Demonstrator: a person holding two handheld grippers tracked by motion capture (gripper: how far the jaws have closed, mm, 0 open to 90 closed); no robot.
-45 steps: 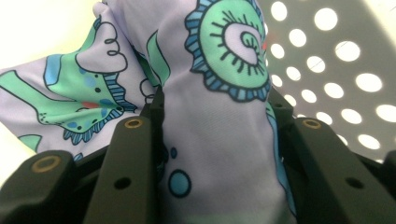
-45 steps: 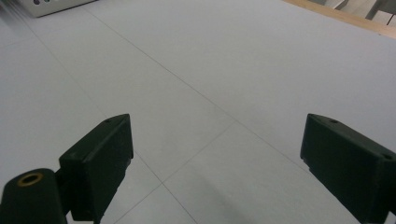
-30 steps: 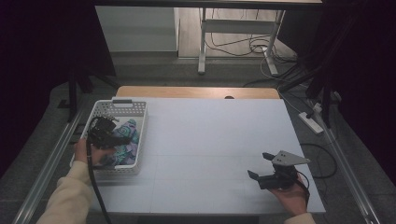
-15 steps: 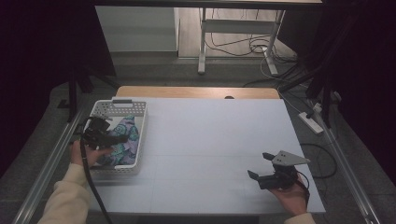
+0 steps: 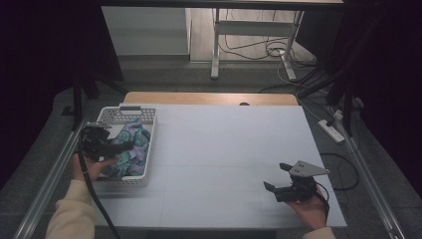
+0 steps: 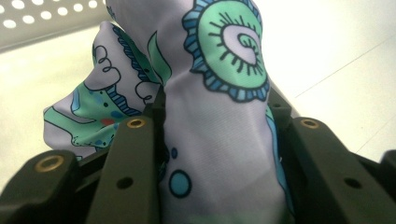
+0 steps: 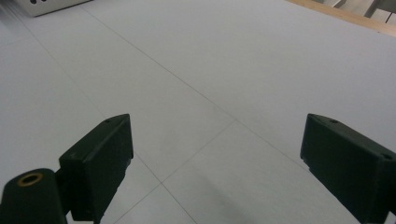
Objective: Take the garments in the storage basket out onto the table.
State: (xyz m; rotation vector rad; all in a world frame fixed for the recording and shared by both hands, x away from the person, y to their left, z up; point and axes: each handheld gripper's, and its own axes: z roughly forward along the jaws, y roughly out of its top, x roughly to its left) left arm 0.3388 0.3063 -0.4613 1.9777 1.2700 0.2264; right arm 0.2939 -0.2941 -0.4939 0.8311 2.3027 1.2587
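A patterned cloth [image 5: 130, 144] in white, green and blue lies bunched in a white perforated basket [image 5: 144, 119] at the table's left. My left gripper [image 5: 117, 147] reaches into the basket from the left and is shut on a fold of the cloth [image 6: 219, 116], which fills the space between its jaws. My right gripper [image 5: 274, 178] rests low over the front right of the table, held in a hand, jaws wide apart. In the right gripper view my right gripper [image 7: 217, 154] has nothing but bare tabletop between its black fingers [image 7: 100, 154].
The white table [image 5: 229, 149] has a wooden strip along its far edge. A corner of the basket [image 7: 51, 5] shows at the top left of the right gripper view. Beyond the table lie floor cables, a power strip [image 5: 332, 130] and a desk frame.
My left gripper has drawn back to the left over the basket's left side, pulling the cloth up with it. The right gripper has stayed put.
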